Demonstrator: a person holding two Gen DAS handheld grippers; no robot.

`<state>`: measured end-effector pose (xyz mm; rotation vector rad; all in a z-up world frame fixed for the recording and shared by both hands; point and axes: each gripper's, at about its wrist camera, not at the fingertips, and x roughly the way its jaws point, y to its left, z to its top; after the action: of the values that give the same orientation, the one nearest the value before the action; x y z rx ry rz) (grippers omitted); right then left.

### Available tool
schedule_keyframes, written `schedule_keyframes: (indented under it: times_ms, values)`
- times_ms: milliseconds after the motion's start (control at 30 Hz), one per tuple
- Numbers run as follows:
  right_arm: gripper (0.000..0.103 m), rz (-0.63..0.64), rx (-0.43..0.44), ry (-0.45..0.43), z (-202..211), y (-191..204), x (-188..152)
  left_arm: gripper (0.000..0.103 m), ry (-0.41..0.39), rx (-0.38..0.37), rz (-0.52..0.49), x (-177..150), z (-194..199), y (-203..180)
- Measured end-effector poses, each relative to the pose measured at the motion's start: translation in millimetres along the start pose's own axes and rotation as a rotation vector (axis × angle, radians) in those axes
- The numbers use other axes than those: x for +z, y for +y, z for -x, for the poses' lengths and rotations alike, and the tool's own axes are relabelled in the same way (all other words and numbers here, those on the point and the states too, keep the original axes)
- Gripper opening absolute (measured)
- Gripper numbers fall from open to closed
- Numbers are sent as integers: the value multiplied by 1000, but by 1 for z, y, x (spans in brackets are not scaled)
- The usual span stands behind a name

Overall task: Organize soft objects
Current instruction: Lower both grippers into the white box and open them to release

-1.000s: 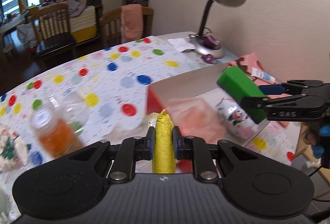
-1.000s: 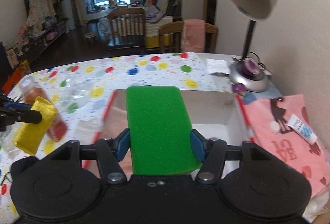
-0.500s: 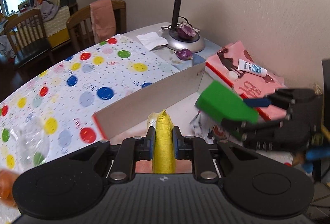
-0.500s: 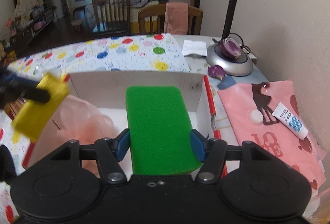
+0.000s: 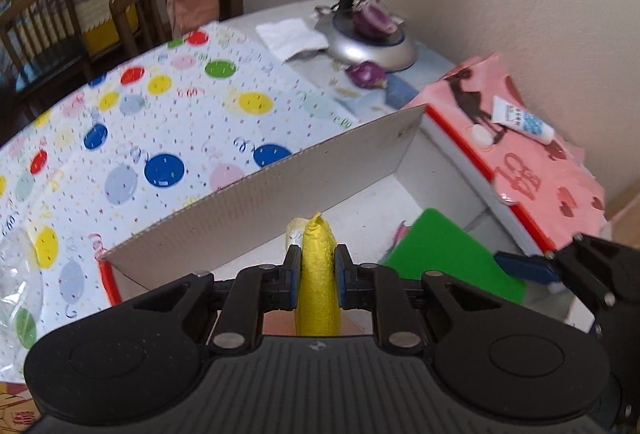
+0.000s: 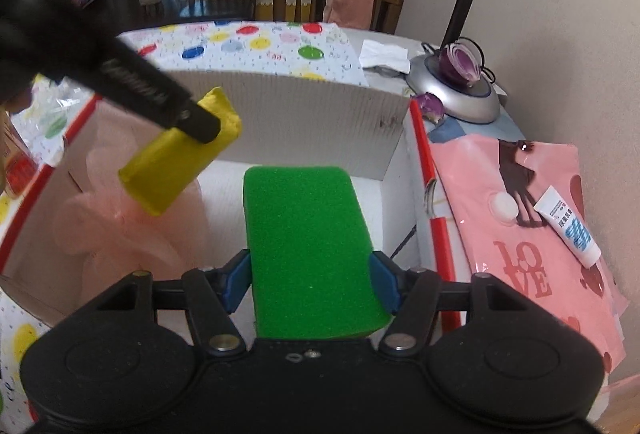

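While both tools (image 5: 317, 276) (image 6: 310, 280) clamp sponges (image 5: 318, 274) (image 6: 308, 254) over box (image 6: 280, 114), lamp (image 6: 456, 90), pink bag (image 6: 516, 234) beside.

The right tongs (image 6: 310, 284) clamp a flat green foam sponge (image 6: 308, 250) above the open white cardboard box (image 6: 304, 122), while the left tongs (image 6: 200, 126) hold a yellow sponge (image 6: 176, 162) over crumpled pink tissue (image 6: 120, 230).

The left gripper (image 5: 316, 276), pinching the yellow foam sponge (image 5: 319, 274), now hangs over the white cardboard box with red edges (image 5: 280, 202); a second ago it was above the polka-dot tablecloth (image 5: 132, 138), left of the box. The right gripper (image 6: 310, 280), clamped on the green rectangular sponge (image 6: 308, 246), sits lower inside the box, and the pink mesh pouf (image 6: 120, 234) now lies under the yellow sponge.
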<state>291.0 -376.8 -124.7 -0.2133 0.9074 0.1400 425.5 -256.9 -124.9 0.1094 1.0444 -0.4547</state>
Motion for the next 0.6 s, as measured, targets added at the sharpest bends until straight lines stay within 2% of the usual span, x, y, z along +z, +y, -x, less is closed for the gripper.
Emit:
schedule_keyframes:
  times_ms: [333, 467, 600]
  values:
    - [70, -12, 7, 17, -13, -4, 0, 16, 115, 4, 26, -12, -39, 6]
    - [71, -16, 17, 11, -13, -5, 1, 16, 125, -17, 46, -16, -42, 9]
    - [77, -30, 30, 0, -10, -7, 2, 17, 99, -27, 48, -17, -35, 8]
